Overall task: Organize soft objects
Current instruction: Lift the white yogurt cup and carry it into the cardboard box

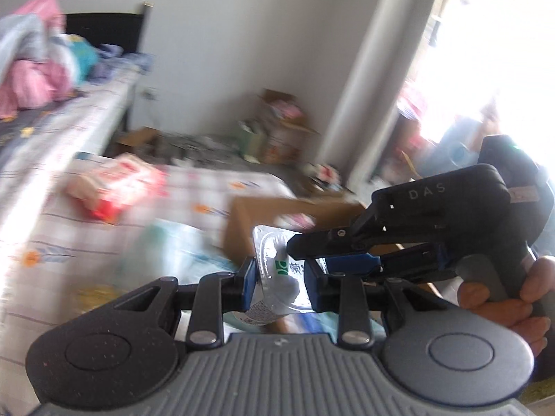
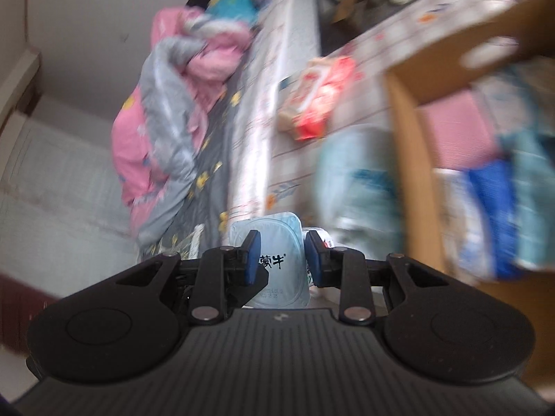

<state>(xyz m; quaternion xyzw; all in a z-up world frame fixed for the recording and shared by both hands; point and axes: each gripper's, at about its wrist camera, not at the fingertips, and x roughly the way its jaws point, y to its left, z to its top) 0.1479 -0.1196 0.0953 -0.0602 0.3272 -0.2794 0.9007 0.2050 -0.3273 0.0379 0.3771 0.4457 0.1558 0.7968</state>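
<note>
Both tools are nearly closed on one pale-blue yogurt pack (image 2: 277, 260): the left tool (image 1: 279, 279) and right tool (image 2: 281, 254) hold it above a bed (image 1: 52, 215) with a checked sheet. A cardboard box (image 2: 409, 159) of soft packets sits on the bed, with a red-and-white packet (image 1: 118, 183) beside it and pink bedding (image 2: 166, 111) behind, near white walls.

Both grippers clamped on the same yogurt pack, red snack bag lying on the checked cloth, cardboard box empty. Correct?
Not quite: the cardboard box is not empty. The right wrist view shows it holding soft packs in pink, blue and teal. The rest holds: the left gripper and right gripper both have their jaws closed on the yogurt pack, and the red snack bag lies on the checked cloth.
</note>
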